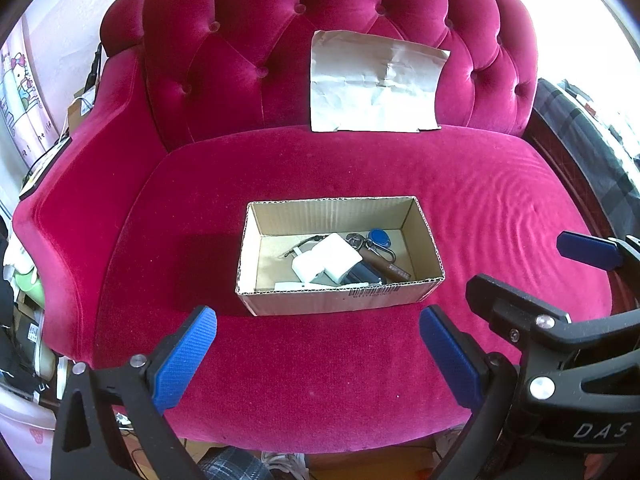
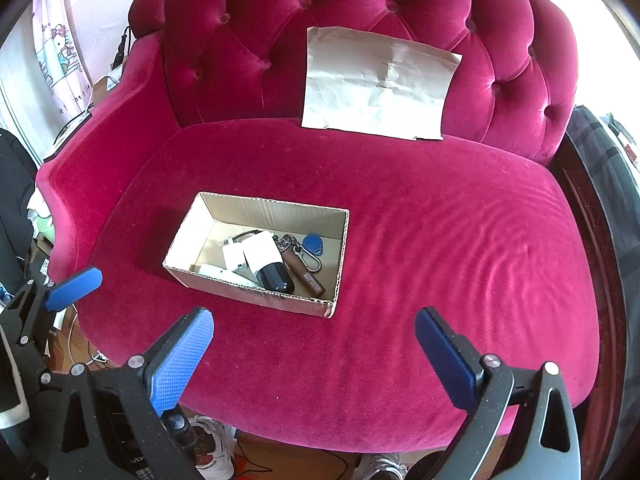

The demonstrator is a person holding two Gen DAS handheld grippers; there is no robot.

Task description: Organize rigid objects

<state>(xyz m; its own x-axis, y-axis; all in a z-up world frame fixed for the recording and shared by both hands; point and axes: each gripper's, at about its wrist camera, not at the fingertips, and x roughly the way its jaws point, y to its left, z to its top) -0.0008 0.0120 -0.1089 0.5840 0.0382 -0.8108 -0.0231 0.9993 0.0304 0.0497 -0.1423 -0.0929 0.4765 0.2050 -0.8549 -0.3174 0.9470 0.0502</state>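
1. Crimson velvet armchair [image 1: 320, 168] fills both views; a creased paper sheet [image 1: 376, 84] leans on its backrest at twelve o'clock.
2. Cardboard box [image 1: 340, 300] sits mid-seat.
3. My left gripper [image 1: 318, 354] and right gripper [image 2: 314, 354] hover before it, jaws apart, empty.
4. Inside lie a white charger [image 1: 332, 258], a dark cylinder [image 2: 276, 276], and keys with a blue fob [image 1: 379, 238] at two o'clock.

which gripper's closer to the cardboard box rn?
Left, likely. The left gripper hangs open directly in front of the cardboard box, box centred between its jaws. The right gripper is also open, but the box sits further off to its left.
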